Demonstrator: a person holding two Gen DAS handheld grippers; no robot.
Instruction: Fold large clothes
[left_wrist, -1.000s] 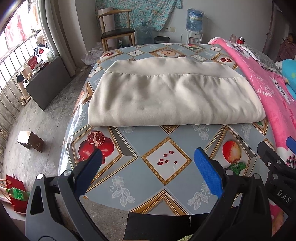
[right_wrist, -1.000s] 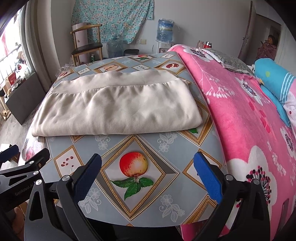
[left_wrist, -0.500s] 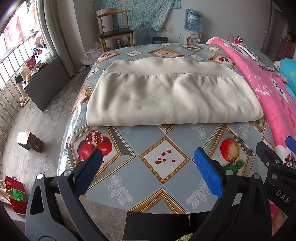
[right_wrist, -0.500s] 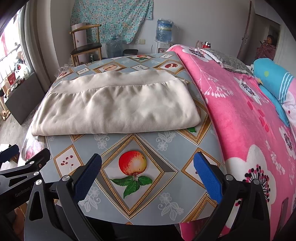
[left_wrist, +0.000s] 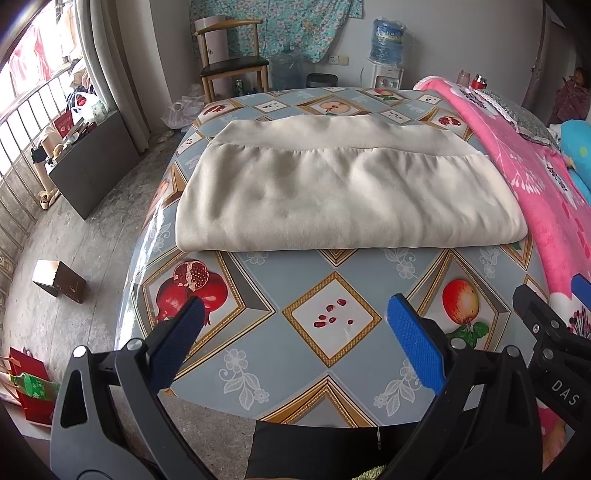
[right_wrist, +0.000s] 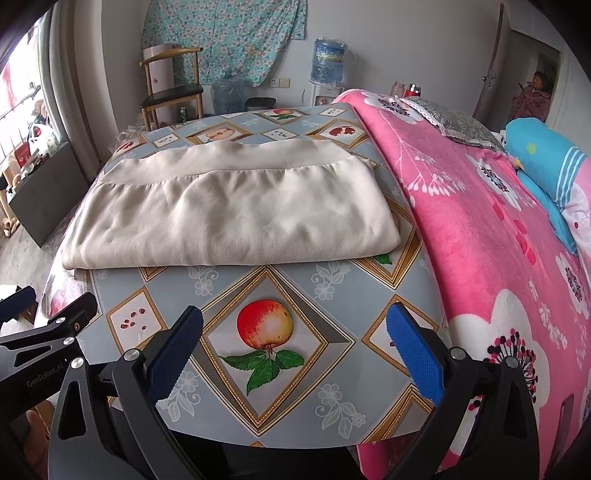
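A cream garment (left_wrist: 343, 192) lies folded into a wide flat rectangle across the middle of the fruit-patterned tablecloth (left_wrist: 332, 321); it also shows in the right wrist view as the same cream garment (right_wrist: 229, 210). My left gripper (left_wrist: 293, 325) hovers open over the table's near edge, well short of the cloth, nothing between its blue pads. My right gripper (right_wrist: 295, 334) is open too, above the apple print, equally far from the fold. Each gripper's black frame shows at the edge of the other's view.
A pink floral blanket (right_wrist: 498, 240) covers the bed along the table's right side, with a blue pillow (right_wrist: 543, 158). A wooden chair (left_wrist: 231, 66) and a water dispenser (left_wrist: 386, 40) stand at the far wall. A small box (left_wrist: 59, 280) sits on the floor left.
Both grippers have drifted back slightly from the table and stay open. The folded garment has not moved.
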